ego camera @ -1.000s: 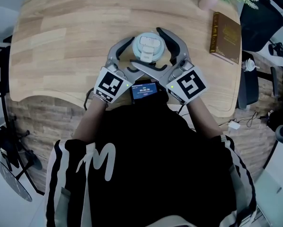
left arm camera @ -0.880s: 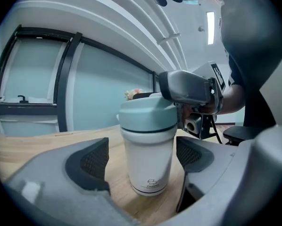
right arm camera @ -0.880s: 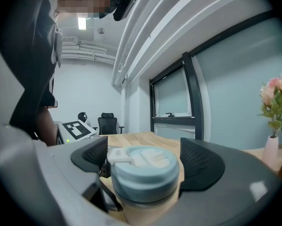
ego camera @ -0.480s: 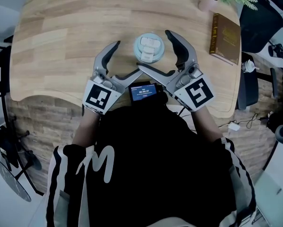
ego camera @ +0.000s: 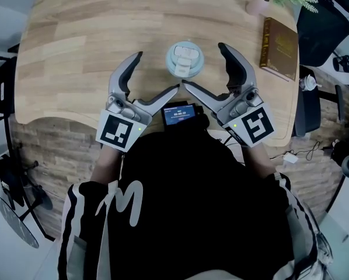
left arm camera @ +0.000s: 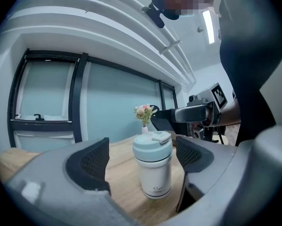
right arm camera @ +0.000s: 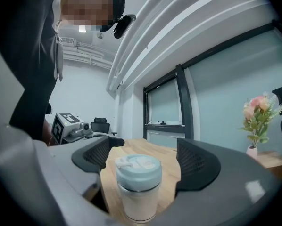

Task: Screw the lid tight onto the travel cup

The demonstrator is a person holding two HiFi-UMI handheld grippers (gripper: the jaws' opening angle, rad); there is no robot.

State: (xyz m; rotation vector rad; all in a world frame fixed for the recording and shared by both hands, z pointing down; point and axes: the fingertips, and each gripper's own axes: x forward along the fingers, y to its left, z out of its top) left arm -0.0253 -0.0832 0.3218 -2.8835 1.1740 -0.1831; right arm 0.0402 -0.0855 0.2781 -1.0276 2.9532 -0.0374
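here the lidded travel cup (ego camera: 184,58) stood upper centre, untouched; left gripper (ego camera: 157,72) gaped wide and empty, right gripper (ego camera: 203,65) jaws were closing on nothing.

The travel cup (left arm camera: 155,175) stands upright on the table (ego camera: 75,39), about midway between its left and right edges, and the lid (left arm camera: 152,141) sits on top of it. A small screen device (ego camera: 179,114) shows at the table's near edge, straight in front of the cup. A book (ego camera: 279,48) lies flat well to the cup's right, near the right edge. Behind the book, at the far right corner, stands a vase of flowers (ego camera: 258,2). An office chair (ego camera: 323,16) stands beyond the right edge.
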